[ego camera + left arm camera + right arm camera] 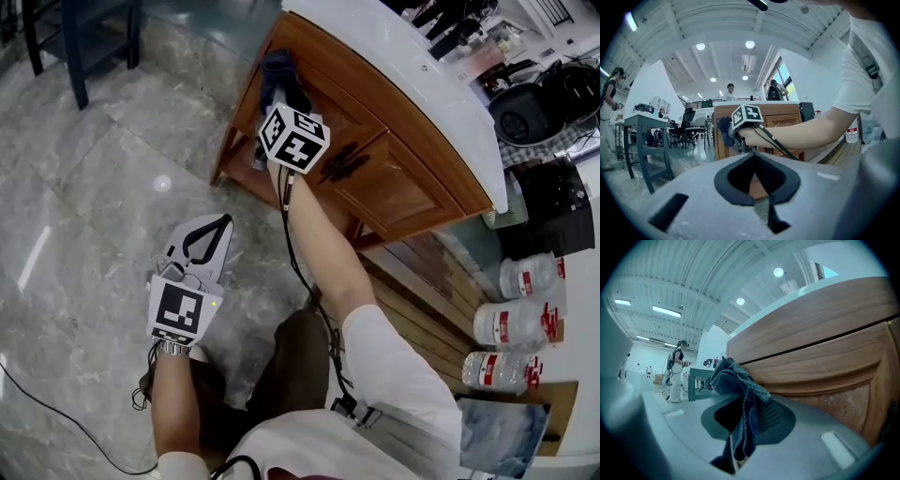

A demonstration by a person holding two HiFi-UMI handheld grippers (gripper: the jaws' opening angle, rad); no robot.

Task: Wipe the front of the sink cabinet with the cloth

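cloth point(277, 75): dark blue, bunched, clamped in the tips of the right gripper point(275, 94); sits at the top end corner of the sink cabinet point(384, 169) front, just under the countertop point(412, 66) edge
cloth axis: long axis runs along the jaw line; free wad points up and forward at the top rail, and a tail hangs back through the jaw opening in the right gripper view
cloth contact: wad is right at the wood; can't confirm it is pressed on
right gripper state: jaws closed onto the cloth, nothing else between them
step: wipe looks to be at or near its start, at the end corner of the front
next move: likely press the wad flat on the wood, then sweep along the rail toward the door handles point(342, 161), keeping the grip
left gripper point(225, 221): jaws together, empty, held low over the floor point(94, 178), well apart from the cabinet
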